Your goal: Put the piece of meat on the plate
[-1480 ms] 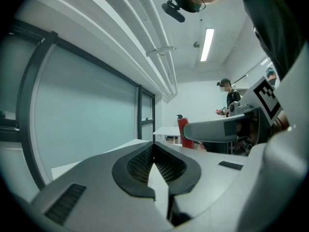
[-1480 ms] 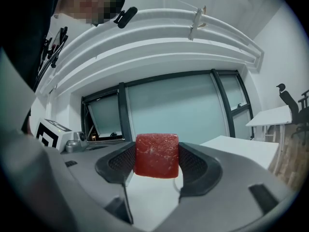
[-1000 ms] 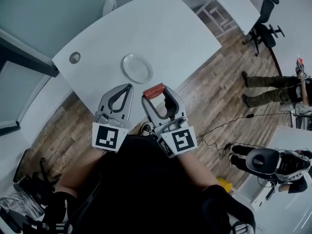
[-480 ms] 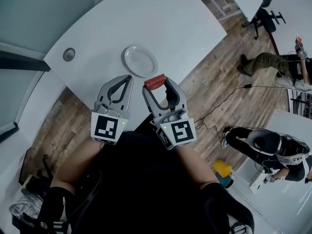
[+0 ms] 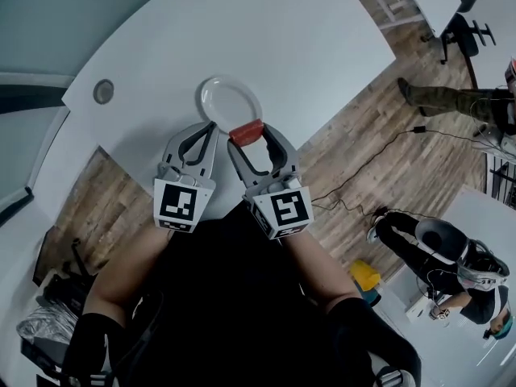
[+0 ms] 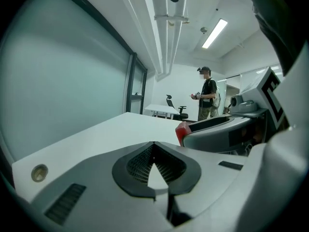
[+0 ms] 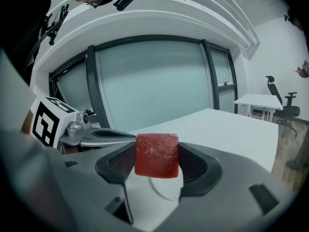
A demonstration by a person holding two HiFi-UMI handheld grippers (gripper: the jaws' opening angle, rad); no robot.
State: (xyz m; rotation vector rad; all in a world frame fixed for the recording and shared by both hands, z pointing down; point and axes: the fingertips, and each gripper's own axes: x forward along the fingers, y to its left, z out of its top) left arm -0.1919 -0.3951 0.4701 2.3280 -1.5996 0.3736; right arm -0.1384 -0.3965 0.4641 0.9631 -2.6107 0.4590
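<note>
The white table [image 5: 266, 47] carries 1 white plate [image 5: 230, 101] near its front edge. The left gripper [image 5: 211, 127] hovers at the plate's near rim, jaws closed tip to tip with nothing between them. The right gripper [image 5: 247, 134] clamps the red piece of meat [image 7: 156, 154] between its 2 jaws, over the plate's near rim.

Probably an office, or perhaps a lab: a large white bench [image 5: 282, 39], a swivel chair [image 5: 470, 32], glass partition walls [image 7: 154, 86], a wood-plank floor [image 5: 355, 147] and a ceiling strip light [image 6: 216, 33].
</note>
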